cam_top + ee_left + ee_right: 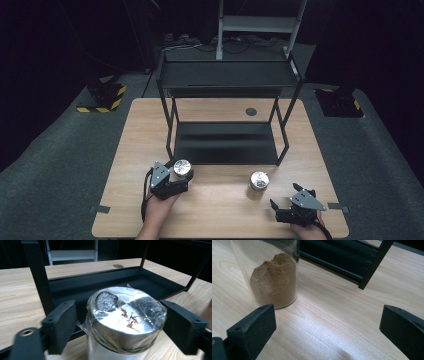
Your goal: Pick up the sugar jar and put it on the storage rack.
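Note:
A glass jar with a silver lid under clear wrap (182,166) (125,312) stands at the front left corner of the black rack (225,142). My left gripper (184,176) (120,325) has its jaws on either side of the jar's lid; the right jaw is at the lid's edge, while a narrow gap shows at the left jaw. A second silver-lidded jar (259,182) holding brown powder (274,277) stands on the table to the right. My right gripper (284,195) (327,322) rests open near the table's front right, with the jar ahead of its left jaw and only bare wood between the jaws.
The black two-tier rack (100,285) (337,255) stands mid-table on the wooden table (215,210), its lower shelf bare. A round cable hole (251,111) lies behind it. A white frame (260,22) stands beyond the table. Dark floor surrounds the table.

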`<state>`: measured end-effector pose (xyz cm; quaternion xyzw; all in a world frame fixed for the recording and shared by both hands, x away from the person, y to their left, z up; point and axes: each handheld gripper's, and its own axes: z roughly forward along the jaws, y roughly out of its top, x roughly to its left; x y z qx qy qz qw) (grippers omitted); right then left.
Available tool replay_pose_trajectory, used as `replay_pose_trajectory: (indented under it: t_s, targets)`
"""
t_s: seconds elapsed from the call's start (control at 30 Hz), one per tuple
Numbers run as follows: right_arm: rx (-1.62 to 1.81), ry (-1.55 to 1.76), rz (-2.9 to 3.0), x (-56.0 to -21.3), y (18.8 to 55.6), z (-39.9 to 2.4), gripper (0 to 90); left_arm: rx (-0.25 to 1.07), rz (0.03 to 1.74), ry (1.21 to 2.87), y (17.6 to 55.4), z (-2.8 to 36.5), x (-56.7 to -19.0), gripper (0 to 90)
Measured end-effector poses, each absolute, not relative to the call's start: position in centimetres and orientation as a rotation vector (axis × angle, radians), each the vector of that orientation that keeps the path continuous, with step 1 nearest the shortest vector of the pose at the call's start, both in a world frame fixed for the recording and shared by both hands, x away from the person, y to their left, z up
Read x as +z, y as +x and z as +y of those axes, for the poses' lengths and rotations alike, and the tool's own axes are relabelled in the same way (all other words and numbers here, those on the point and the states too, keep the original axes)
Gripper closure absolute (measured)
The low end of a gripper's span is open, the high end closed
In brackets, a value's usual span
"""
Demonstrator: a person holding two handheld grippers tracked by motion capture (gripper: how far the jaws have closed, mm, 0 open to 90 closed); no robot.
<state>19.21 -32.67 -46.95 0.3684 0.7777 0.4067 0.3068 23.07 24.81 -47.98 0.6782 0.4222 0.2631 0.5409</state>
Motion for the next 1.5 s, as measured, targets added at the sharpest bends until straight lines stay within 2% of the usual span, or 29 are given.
replay_pose_trajectory:
  t_s: [0.33,0.8,1.5]
  targets:
    - [1.083,0.978,2.057,-47.0,19.2,-32.8,0.0,0.67,0.955,1.604,22.5,24.5,-48.8,32.4]
    - [1.065,0.965,2.063,-46.9,19.2,-32.5,0.0,0.673,0.936,1.613,22.5,24.7,-47.6,34.1]
    - [1.046,0.972,2.073,-46.7,19.3,-32.2,0.0,0.72,0.856,1.568,22.2,24.8,-41.9,34.1]
